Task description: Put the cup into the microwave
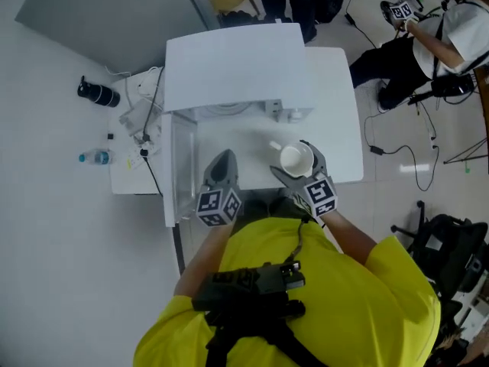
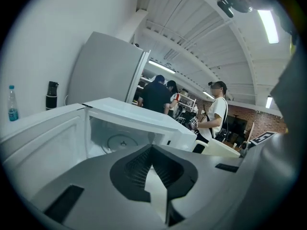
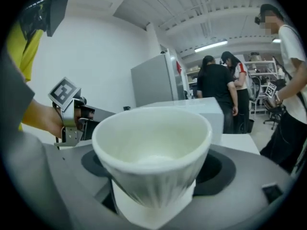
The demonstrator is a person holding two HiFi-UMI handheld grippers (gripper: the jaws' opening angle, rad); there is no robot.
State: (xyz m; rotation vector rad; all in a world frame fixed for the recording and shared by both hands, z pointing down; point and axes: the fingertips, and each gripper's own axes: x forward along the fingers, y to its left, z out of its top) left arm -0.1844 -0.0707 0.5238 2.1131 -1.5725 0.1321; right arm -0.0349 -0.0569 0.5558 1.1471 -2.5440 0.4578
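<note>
A white cup (image 1: 296,159) sits upright between the jaws of my right gripper (image 1: 294,157), which is shut on it. In the right gripper view the cup (image 3: 151,157) fills the middle, empty, held off the table. The white microwave (image 1: 237,75) stands on a white table (image 1: 340,113), its door (image 1: 174,170) swung open to the left. Its cavity and glass turntable (image 2: 120,140) show in the left gripper view. My left gripper (image 1: 221,159) hovers in front of the open cavity, left of the cup. Its jaws (image 2: 153,150) are shut with nothing between them.
On the table left of the microwave lie a black bottle (image 1: 98,92), a small water bottle (image 1: 95,157) and loose cables (image 1: 145,121). A grey fridge (image 2: 105,75) stands behind. Several people stand beyond the table, one (image 1: 435,44) at the right among floor cables.
</note>
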